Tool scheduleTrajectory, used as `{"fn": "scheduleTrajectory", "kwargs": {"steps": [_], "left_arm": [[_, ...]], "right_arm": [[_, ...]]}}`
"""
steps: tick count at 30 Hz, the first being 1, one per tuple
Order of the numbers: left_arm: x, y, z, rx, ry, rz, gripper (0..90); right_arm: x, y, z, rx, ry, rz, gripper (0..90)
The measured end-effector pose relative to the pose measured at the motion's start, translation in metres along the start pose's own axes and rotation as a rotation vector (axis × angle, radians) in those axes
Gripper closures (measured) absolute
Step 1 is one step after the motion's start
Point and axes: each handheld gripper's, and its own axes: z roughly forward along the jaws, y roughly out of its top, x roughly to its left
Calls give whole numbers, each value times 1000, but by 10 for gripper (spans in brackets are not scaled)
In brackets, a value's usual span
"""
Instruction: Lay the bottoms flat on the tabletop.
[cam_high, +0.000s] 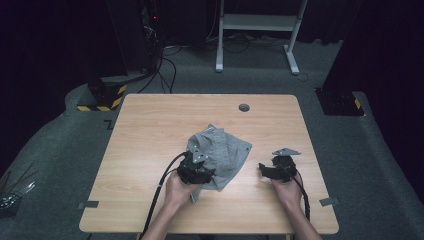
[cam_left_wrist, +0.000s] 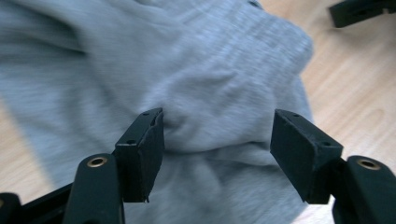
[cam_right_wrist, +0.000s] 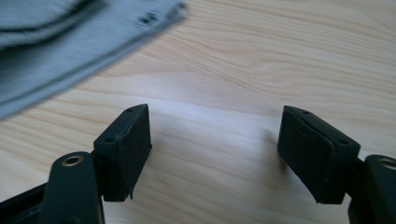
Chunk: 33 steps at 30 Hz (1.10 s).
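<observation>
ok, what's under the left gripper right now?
The grey garment, bunched in folds, lies under the left gripper; its jaws stand open over a fold. The wooden table shows around the cloth. Whatever lies beneath the folds is covered and can't be seen.

The left gripper (cam_high: 196, 169) hides the grey garment's (cam_high: 220, 150) seven-o'clock corner, and the garment runs blurred off the left gripper view's edges.

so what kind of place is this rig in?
Probably a lab or recording studio, not a home: a light wooden table on grey carpet, black curtains all round, black floor stands with yellow-black hazard stripes, and loose cables by a white desk frame.
</observation>
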Motion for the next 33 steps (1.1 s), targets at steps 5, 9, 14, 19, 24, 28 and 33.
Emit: {"fn": "scheduleTrajectory", "kwargs": {"steps": [5, 9, 14, 19, 24, 28, 33], "left_arm": [[-9, 5, 6, 12, -6, 32, 316], [-10, 8, 14, 25, 14, 31, 324], [-10, 9, 26, 51, 46, 21, 430], [-5, 9, 32, 64, -2, -10, 647], [-6, 10, 29, 43, 13, 4, 859], [-3, 11, 23, 27, -5, -9, 887], [2, 15, 14, -27, -10, -36, 892]], "right_arm": [[29, 9, 4, -52, 78, -88, 427], [47, 18, 12, -48, 139, -138, 476], [68, 27, 23, -26, 174, -177, 551], [73, 28, 29, -2, 179, -198, 624], [76, 27, 27, 4, 199, -237, 726], [75, 25, 25, 9, 231, -260, 775], [76, 20, 20, 11, 259, -287, 799]]}}
